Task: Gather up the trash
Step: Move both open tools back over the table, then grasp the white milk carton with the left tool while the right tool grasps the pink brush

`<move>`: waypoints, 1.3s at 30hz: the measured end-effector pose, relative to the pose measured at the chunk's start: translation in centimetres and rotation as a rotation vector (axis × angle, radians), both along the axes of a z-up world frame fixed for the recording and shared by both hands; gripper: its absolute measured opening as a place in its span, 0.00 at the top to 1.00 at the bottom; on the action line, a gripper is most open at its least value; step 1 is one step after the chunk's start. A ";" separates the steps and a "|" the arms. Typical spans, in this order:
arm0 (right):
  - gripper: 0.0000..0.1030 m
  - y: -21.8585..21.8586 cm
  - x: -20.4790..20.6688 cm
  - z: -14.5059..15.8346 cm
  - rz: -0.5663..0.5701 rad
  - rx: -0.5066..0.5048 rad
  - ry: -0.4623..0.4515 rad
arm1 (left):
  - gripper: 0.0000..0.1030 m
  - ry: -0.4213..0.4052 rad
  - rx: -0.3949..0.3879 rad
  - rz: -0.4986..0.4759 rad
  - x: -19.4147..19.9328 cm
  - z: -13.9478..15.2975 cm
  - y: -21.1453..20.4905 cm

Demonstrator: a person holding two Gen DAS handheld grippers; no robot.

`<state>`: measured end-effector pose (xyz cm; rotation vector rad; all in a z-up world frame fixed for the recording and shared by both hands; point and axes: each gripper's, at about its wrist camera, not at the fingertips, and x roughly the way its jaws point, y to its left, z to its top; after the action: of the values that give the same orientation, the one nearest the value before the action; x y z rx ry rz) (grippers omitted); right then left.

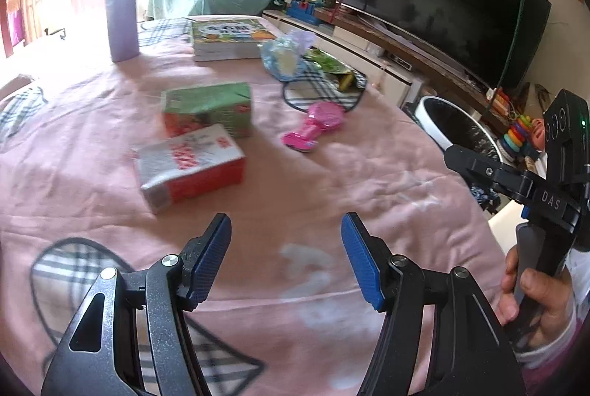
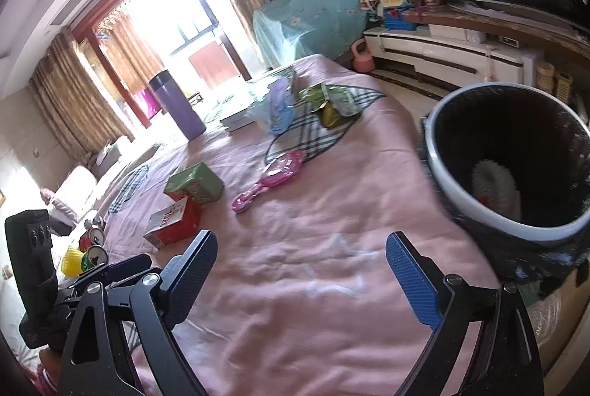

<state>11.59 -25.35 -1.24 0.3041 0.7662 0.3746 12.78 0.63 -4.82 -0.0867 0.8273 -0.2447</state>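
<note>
Two grippers: the left gripper (image 1: pixel 285 257) and the right gripper (image 2: pixel 300 272), each with two blue-padded fingers set wide apart and holding nothing. Two cartons on the pink cloth: one green carton (image 1: pixel 208 108) and one red-and-white carton (image 1: pixel 191 167), touching at a corner. One pink hairbrush (image 1: pixel 313 126). One purple flask (image 1: pixel 121 10), upright. One stack of books (image 1: pixel 230 38); the number of volumes cannot be told. One blue plastic bag (image 1: pixel 284 56), crumpled. One green wrapper (image 2: pixel 332 102). Two drink cans (image 2: pixel 94 243) and one yellow cup (image 2: pixel 72 259) at the left edge. One trash bin (image 2: pixel 475 207), holding one pale object.
</note>
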 end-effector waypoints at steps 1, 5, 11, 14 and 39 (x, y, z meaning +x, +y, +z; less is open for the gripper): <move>0.09 0.3 0.2 0.0 0.005 -0.002 0.001 | 0.39 -0.005 0.007 -0.002 0.1 0.1 0.5; 0.09 1.5 1.3 -0.4 0.027 0.003 0.016 | 0.38 -0.024 0.041 -0.015 0.6 0.5 2.2; 0.09 3.6 3.3 -0.8 0.056 0.004 0.037 | 0.20 -0.040 0.111 -0.083 2.4 0.6 4.1; 0.09 4.4 4.4 -1.0 0.069 0.002 0.047 | 0.17 -0.031 0.169 -0.150 3.7 0.0 4.5; 1.00 5.7 11.1 -4.2 0.018 0.039 0.153 | 0.43 0.045 0.291 -0.199 6.9 -2.4 2.3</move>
<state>22.72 -19.65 -5.41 0.3660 0.9132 0.3870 19.69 2.94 -7.25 0.2648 0.9090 -0.3077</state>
